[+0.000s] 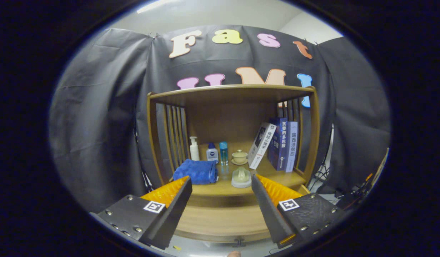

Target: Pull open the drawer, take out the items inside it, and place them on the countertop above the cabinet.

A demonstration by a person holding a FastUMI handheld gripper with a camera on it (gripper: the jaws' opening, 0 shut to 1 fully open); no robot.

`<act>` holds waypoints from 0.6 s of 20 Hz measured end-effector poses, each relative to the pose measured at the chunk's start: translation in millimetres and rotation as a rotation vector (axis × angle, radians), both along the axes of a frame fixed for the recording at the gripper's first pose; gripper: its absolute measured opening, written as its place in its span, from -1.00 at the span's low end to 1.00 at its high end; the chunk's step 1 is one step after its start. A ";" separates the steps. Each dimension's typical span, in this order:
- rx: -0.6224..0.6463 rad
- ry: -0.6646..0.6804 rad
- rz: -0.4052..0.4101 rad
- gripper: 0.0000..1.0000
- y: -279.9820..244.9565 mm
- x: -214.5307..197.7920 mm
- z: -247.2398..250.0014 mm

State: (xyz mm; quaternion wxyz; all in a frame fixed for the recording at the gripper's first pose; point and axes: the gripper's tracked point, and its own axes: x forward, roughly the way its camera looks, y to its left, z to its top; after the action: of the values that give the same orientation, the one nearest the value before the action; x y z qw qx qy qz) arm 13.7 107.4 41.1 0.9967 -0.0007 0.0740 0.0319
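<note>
Wooden cabinet (231,93) with slatted sides, seen from the claw (221,185), whose two fingers stand spread wide apart with nothing between them, gripping nothing. Read left to right, beyond the left finger: a folded blue towel (195,171) lies on the countertop (220,188) just past the fingertip, and behind it a white pump bottle (194,149), a small white bottle with a blue cap (212,152) and a slim blue bottle (223,152) stand upright in a row near the back panel, apparently kept back to leave the front of the surface free. Ahead of the gap between the fingers sit a pale lidded cup on its saucer (239,157) and, nearer the claw, a pale rounded lidded dish (241,177). Beyond the right finger a white book (261,145) leans tilted against two upright dark-blue books (284,143), which rest against the right slats and so hold it up. Below the countertop, between and under the fingers, the drawer (220,223) presents its curved wooden front; it looks closed, its contents hidden, and a small dark knob (238,243) shows at its lower edge. The claw's open stance probably suits reaching for that knob, so the task appears to be at its start. Black cloth drapes the booth behind the cabinet, with a pale ceiling above.
</note>
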 end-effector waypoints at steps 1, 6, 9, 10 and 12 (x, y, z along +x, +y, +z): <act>-0.003 -0.011 0.001 1.00 -1.4 -10.3 -4.2; -0.006 -0.030 0.014 1.00 0.1 -47.5 -45.7; -0.055 -0.010 0.035 1.00 -0.5 -58.2 -80.9; -0.062 -0.006 0.035 1.00 -2.1 -59.3 -92.4; -0.052 0.006 0.029 1.00 -5.3 -62.6 -114.8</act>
State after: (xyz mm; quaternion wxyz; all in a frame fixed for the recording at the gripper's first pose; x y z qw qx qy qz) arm -48.9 102.1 -73.7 0.9956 -0.0277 0.0777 0.0445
